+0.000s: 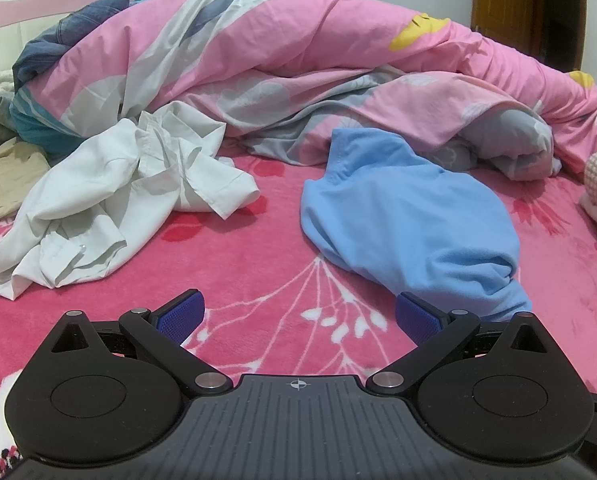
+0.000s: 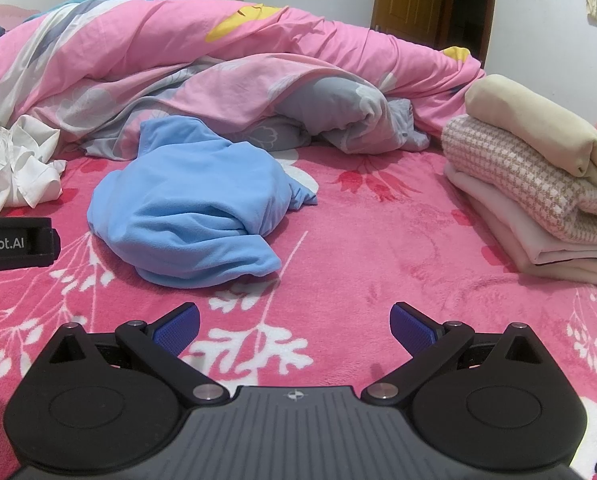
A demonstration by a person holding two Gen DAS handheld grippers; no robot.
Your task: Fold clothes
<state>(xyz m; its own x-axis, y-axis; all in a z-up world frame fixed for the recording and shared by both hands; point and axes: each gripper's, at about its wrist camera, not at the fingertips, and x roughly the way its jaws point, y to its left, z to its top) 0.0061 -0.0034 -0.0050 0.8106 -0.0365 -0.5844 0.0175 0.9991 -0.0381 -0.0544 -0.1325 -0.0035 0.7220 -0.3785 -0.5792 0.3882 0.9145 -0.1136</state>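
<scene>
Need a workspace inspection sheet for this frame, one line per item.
Surface: pink floral blanket on a bed, bare in front of both claws.
Job's things: blue top crumpled mid-bed; white shirt crumpled to its left; folded stack at right.
Clutter: pink duvet bunched behind; unfolded clothes pile at far left.
Grippers: left claw and right claw both open, empty, above the blanket.
Cables: nothing seen.
Surroundings: wooden door, white wall, pale cabinets.

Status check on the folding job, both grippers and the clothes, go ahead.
Left gripper open, empty. Right gripper open, empty. Blue garment crumpled on the bed, unfolded; white shirt bunched to its left. Nothing between grippers and blue garment.
</scene>
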